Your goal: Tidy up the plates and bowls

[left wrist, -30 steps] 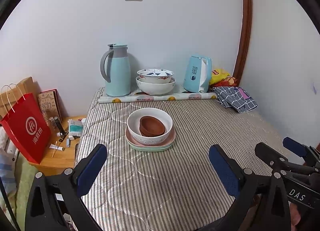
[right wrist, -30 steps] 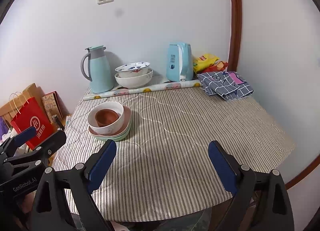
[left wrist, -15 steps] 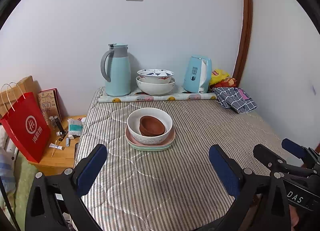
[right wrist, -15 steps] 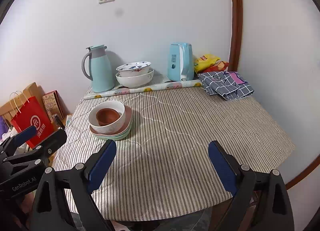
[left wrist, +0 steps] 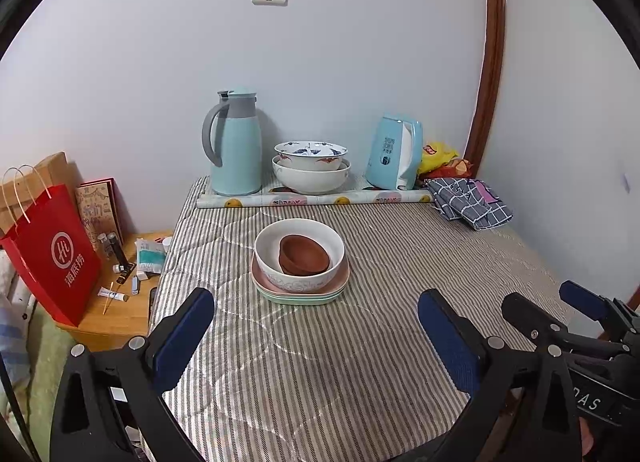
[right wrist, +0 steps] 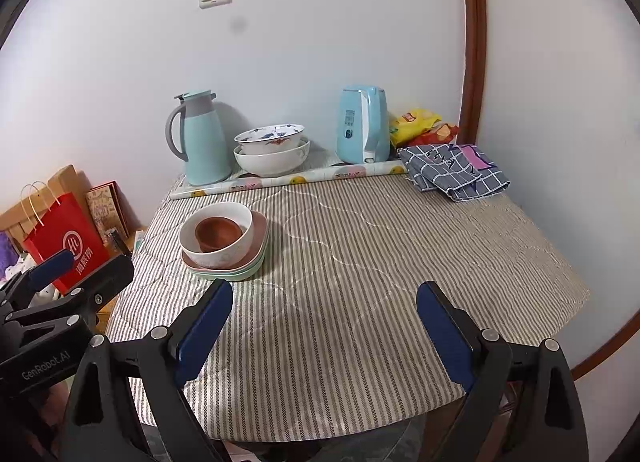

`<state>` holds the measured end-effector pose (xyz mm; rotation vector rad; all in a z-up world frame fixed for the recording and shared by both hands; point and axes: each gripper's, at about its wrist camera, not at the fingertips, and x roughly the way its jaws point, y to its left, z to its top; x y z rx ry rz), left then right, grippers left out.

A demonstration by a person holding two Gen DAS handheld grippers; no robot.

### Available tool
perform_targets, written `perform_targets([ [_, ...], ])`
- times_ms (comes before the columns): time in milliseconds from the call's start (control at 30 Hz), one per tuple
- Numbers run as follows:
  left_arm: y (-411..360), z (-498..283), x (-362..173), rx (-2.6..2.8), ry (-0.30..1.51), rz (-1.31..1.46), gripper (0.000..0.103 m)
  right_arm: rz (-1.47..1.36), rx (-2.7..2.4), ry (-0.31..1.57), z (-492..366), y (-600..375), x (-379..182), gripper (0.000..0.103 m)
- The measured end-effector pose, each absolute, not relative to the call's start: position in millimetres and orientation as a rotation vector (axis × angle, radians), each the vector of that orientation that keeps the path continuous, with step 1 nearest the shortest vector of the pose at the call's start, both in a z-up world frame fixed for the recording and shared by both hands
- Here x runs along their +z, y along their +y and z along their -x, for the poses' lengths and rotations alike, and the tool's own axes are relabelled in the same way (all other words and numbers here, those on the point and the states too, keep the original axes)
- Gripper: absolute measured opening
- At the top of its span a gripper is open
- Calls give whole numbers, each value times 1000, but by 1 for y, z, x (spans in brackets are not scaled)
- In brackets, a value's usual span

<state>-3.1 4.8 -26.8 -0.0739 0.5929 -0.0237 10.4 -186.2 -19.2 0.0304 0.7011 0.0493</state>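
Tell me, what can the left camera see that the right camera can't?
Only the left view shows the little tubes and packets on the wooden side table, and the right gripper at its edge. Only the right view shows the table's near edge and the left gripper. Both show the brown bowl inside the white bowl on the plates, the flask, the kettle and the red bag.
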Motion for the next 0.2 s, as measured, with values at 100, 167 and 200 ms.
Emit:
perform_targets([
  [100,6,4,-27,-19,591,78,103,-30,52,701,-10,-186,-19,92],
  [167,8,3,-28,-23,593,87,103,-27,55,695,-10,-185,-20,92],
  [200,8,2,-29,-27,595,92,103,-24,54,694,-10,-184,-20,93],
])
